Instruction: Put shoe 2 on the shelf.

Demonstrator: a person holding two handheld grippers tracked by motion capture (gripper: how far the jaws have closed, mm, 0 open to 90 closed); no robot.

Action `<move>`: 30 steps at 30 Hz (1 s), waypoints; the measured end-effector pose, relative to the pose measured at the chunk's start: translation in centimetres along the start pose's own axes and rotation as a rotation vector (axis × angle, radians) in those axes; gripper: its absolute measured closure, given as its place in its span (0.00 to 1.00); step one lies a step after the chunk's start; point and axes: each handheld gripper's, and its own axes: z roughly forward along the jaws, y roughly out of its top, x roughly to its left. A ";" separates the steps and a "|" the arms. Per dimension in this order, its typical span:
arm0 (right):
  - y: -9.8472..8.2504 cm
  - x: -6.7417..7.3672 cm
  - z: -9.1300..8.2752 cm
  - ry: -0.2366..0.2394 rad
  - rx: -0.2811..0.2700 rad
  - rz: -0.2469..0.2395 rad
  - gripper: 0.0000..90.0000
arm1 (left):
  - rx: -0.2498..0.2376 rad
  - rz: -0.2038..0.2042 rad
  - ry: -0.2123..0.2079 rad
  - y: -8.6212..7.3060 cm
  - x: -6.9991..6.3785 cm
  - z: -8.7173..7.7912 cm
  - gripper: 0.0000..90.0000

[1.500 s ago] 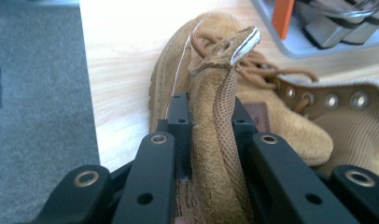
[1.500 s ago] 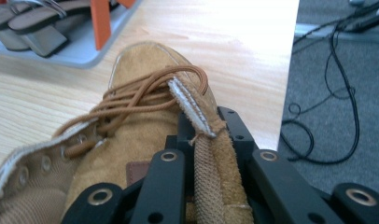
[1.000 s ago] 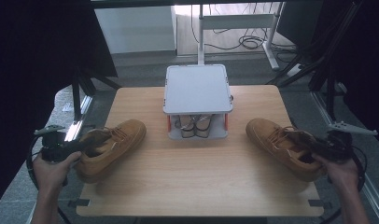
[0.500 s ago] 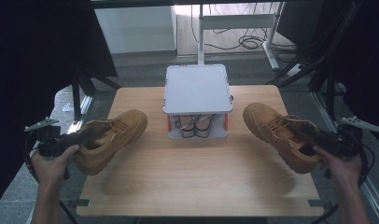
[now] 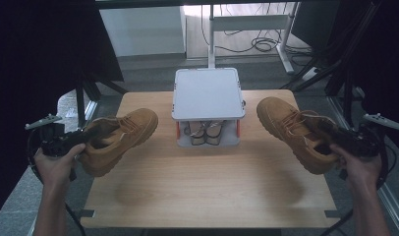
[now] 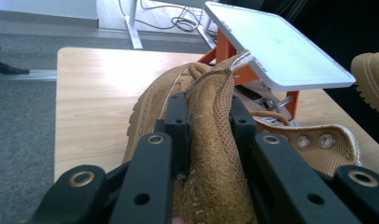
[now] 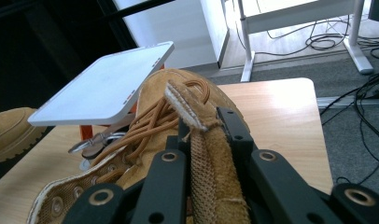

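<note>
- The left gripper has its jaws clamped on the heel collar of the left boot, which hangs over the left side of the desk, its sole apparently clear of the wood. The hold is on a thin strip of suede and mesh only, so the boot's weight could drag that strip out of the jaws.
- The right gripper has its jaws closed the same way on the back collar of the right boot, held over the right edge of the desk. If it slips there, the boot could land on the floor instead of the desk.
- Both toes point toward the small rack with the white top at the far middle. Swinging either boot inward too low could knock its top or orange legs.
- Loose laces on the right boot could snag on the rack's edge or on the shoes already under it.
</note>
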 end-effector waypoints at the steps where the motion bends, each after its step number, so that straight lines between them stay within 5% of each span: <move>1: 0.1 0.0 0.1 0.000 0.003 0.001 0.90 | -0.003 0.000 -0.002 0.2 -0.1 0.0 0.84; 19: 3.6 2.1 -0.1 -0.037 -0.046 -0.002 0.90 | -0.072 0.016 -0.008 4.7 -2.2 -0.7 0.84; 30: 5.4 3.6 0.9 -0.035 -0.066 0.002 0.90 | -0.113 0.009 -0.033 7.0 -4.1 0.4 0.84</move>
